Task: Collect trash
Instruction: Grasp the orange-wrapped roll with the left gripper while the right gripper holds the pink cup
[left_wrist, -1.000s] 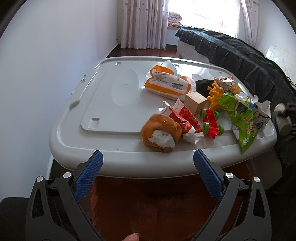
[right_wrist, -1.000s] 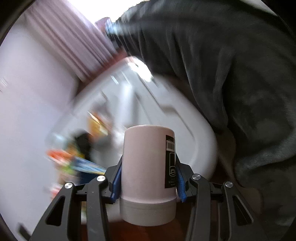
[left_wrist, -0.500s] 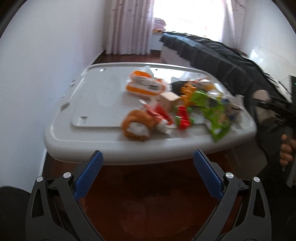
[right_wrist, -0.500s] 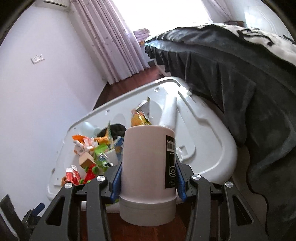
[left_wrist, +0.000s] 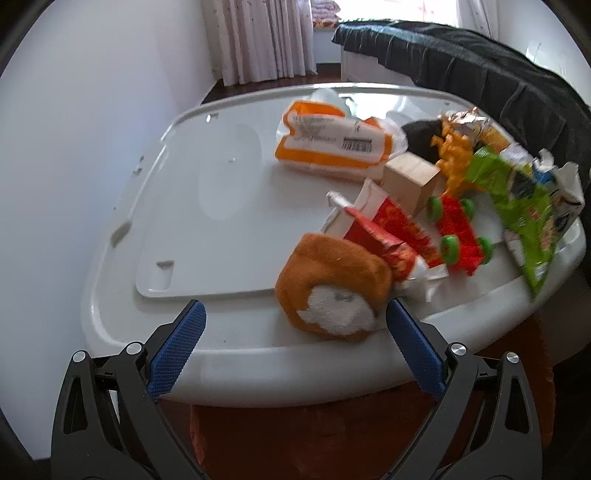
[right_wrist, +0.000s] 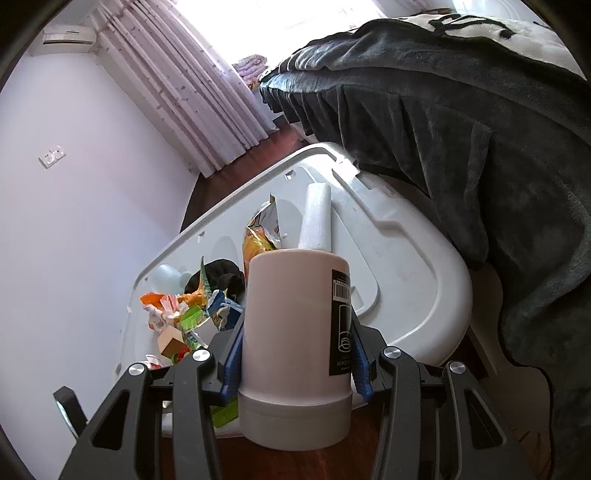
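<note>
1. In the left wrist view, the left gripper (left_wrist: 295, 332) is seen at the bottom of the frame with its jaws spread wide and nothing between the pads; it hangs over the near rim of the white worktop (left_wrist: 221, 229).
2. Just above and right of the jaws' midline lies an orange plush toy (left_wrist: 332, 284), with one blue pad just beside its right end; it is judged not to be trash.
3. Right of the toy, touching it, lies the red wrapper (left_wrist: 384, 232), its long axis running from lower right to upper left. It is judged the nearest piece of trash, lying up and to the right of the jaws.
4. Further up, the orange-and-white packet (left_wrist: 332, 144) lies across the frame; at the right edge the green wrapper (left_wrist: 517, 210) hangs over the rim.
5. In the right wrist view, the right gripper (right_wrist: 295, 350) is clenched on an upright pale canister (right_wrist: 295, 343), so the left hand is judged the free one for picking.
</note>
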